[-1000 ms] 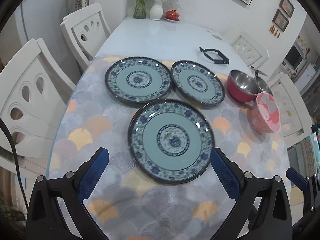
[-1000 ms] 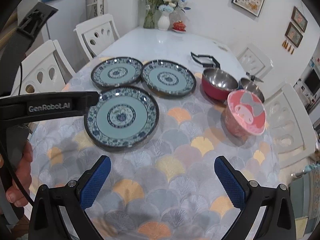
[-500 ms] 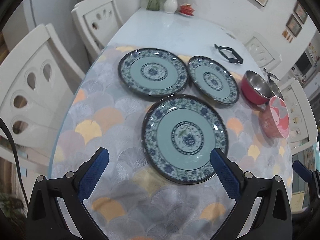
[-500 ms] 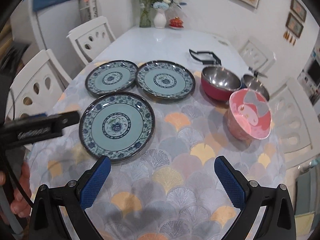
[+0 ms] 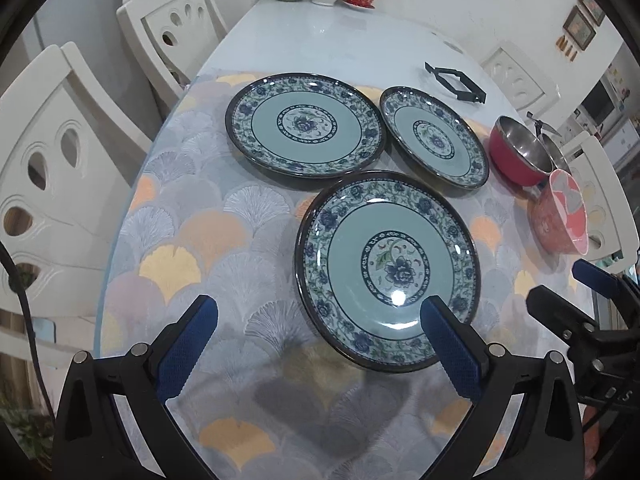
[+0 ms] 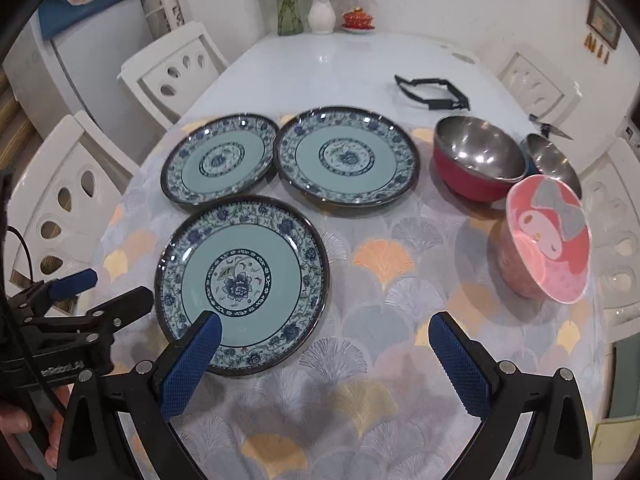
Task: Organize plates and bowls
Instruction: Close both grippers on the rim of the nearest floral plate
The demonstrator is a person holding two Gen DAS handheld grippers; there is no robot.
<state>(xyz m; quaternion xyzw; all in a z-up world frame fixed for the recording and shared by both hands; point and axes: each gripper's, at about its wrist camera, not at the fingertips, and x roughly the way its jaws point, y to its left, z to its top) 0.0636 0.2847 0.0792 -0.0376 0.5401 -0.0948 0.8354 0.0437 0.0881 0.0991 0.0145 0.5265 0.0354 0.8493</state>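
Note:
Three blue-green patterned plates lie on the table mat: a near plate [image 5: 386,270] [image 6: 242,282], a far-left plate [image 5: 306,124] [image 6: 220,158] and a far-right plate [image 5: 434,136] [image 6: 346,154]. A red steel-lined bowl [image 5: 520,152] [image 6: 476,160], a smaller steel bowl [image 6: 554,160] behind it and a pink cartoon bowl [image 5: 562,212] [image 6: 546,240] stand at the right. My left gripper [image 5: 320,338] is open and empty, hovering over the near plate's left edge. My right gripper [image 6: 326,360] is open and empty, just right of the near plate.
A black folding trivet [image 6: 432,92] lies on the bare white table [image 6: 320,64] beyond the plates. Vases and a red lidded cup [image 6: 358,20] stand at the far end. White chairs [image 5: 68,168] line both sides. The other gripper shows at each view's edge [image 5: 592,320].
Both grippers have moved forward and lower toward the near plate, which looms larger. The left view has swung left, so the plates sit further right. Nothing on the table moved.

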